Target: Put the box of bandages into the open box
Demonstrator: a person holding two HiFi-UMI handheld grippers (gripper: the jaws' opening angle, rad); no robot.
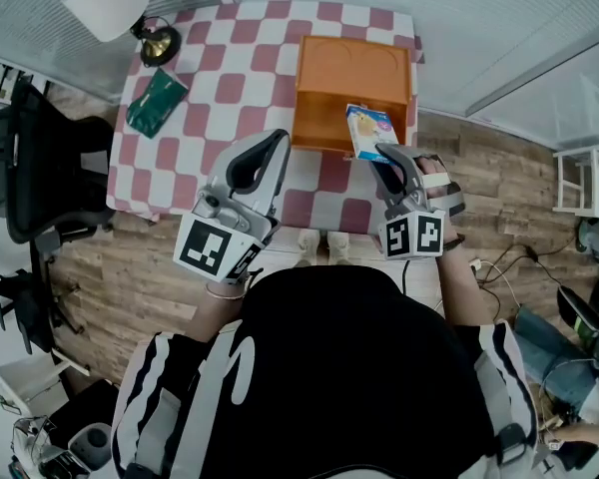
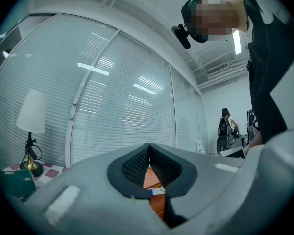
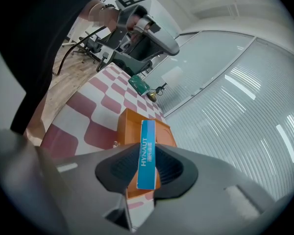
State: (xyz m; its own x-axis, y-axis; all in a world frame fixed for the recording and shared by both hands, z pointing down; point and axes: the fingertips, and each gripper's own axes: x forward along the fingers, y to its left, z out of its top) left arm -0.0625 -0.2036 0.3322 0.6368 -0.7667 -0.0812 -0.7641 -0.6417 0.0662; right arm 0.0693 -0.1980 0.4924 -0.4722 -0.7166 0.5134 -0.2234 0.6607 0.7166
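Note:
The box of bandages (image 1: pixel 367 131), light blue with a picture on its face, hangs over the near edge of the open orange box (image 1: pixel 354 78). My right gripper (image 1: pixel 381 153) is shut on its lower end. In the right gripper view the bandage box (image 3: pixel 147 151) stands edge-on between the pads, with the orange box (image 3: pixel 137 129) below and beyond it on the checkered cloth. My left gripper (image 1: pixel 278 138) hovers to the left of the orange box, its jaws together and empty. In the left gripper view the left gripper's (image 2: pixel 149 153) tips meet, with a strip of the orange box (image 2: pixel 156 185) showing behind them.
The table carries a red-and-white checkered cloth (image 1: pixel 210 88). A white lamp (image 1: pixel 108 4) stands at its far left corner, a green packet (image 1: pixel 157 103) beside it. A black office chair (image 1: pixel 35 168) stands left of the table. Wooden floor lies around it.

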